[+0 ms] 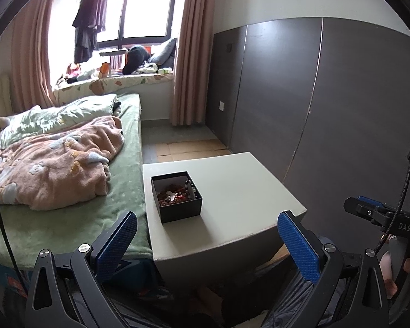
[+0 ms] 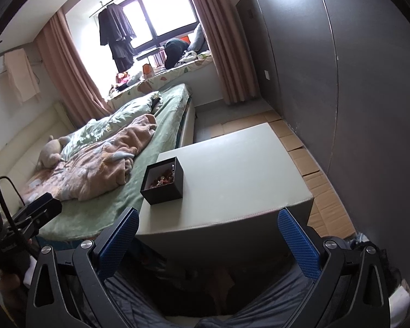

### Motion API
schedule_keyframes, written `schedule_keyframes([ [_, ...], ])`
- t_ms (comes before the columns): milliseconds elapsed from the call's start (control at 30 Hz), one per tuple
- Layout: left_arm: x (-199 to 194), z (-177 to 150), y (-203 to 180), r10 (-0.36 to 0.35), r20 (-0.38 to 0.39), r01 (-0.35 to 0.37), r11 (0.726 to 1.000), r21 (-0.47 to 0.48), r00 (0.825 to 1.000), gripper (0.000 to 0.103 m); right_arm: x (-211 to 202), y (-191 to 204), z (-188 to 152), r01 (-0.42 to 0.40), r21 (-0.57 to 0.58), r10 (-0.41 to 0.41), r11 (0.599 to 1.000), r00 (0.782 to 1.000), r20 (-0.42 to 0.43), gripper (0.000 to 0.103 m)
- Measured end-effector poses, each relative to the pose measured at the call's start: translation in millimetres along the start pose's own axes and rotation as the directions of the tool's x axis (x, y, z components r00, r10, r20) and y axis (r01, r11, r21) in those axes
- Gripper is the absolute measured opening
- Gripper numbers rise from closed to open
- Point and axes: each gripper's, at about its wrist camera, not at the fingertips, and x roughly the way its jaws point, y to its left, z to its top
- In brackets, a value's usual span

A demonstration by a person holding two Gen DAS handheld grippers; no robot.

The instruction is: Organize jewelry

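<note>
Left gripper [image 1: 207, 235] is hanging released at six o'clock, jaws spread wide, nothing between them; right gripper [image 2: 207, 232] is matching it, equally empty. Both are sitting short of the bench [image 1: 246, 180]. Jewelry [image 1: 175, 195] is lying tangled inside the black box [image 1: 181, 210] near the bench's nine o'clock edge. Risk I'm seeing: snagged strands lifting together, or the light box sliding bedward.

open black box [image 1: 176, 197], red beaded jewelry [image 1: 175, 197] inside

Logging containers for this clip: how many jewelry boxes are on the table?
1: an open black box of jewelry sits on the table, near the edge beside the bed. None appear hidden.
</note>
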Motion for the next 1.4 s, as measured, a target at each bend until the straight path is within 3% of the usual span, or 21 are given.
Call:
schedule_keyframes([
  [1400, -20, 5, -7, -0.01, 0.034, 0.01, 1.0, 0.011, 0.999, 0.103, -12, 0, 6, 0.016, -0.019, -0.016, 1.0, 1.0, 0.015, 0.102],
])
